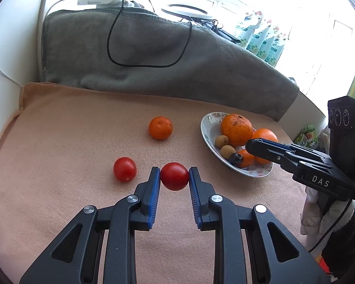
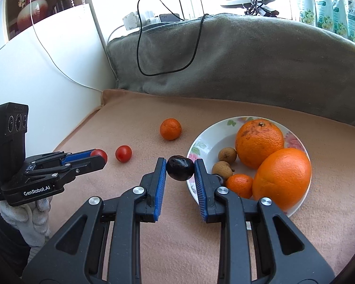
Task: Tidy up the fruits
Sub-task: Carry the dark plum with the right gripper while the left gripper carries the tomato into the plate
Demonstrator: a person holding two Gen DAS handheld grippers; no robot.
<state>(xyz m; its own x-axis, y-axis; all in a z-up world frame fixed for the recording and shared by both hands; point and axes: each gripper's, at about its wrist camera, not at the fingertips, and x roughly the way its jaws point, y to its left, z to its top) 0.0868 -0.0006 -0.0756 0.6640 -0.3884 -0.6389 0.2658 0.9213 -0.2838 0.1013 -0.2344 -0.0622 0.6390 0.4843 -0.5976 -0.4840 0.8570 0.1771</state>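
Note:
My left gripper [image 1: 174, 174] is shut on a red tomato [image 1: 174, 176], held above the peach blanket [image 1: 71, 130]. A second tomato [image 1: 125, 169] lies to its left and a small mandarin [image 1: 160, 128] sits farther back. In the right wrist view my right gripper [image 2: 180, 165] is shut on a dark plum [image 2: 180, 168] at the left rim of a floral plate [image 2: 201, 142]. The plate holds two big oranges [image 2: 259, 143], a small mandarin [image 2: 239, 185] and two brown longans [image 2: 227, 154]. The left gripper [image 2: 101, 157] with its tomato shows at the left there.
A grey cushion [image 1: 142, 54] with a looped black cable [image 1: 149, 65] rises behind the blanket. A white wall [image 2: 47, 75] bounds the left side. Packets [image 1: 260, 37] and a ring light [image 1: 187, 11] stand by the window. A gloved hand [image 2: 26, 213] holds the left tool.

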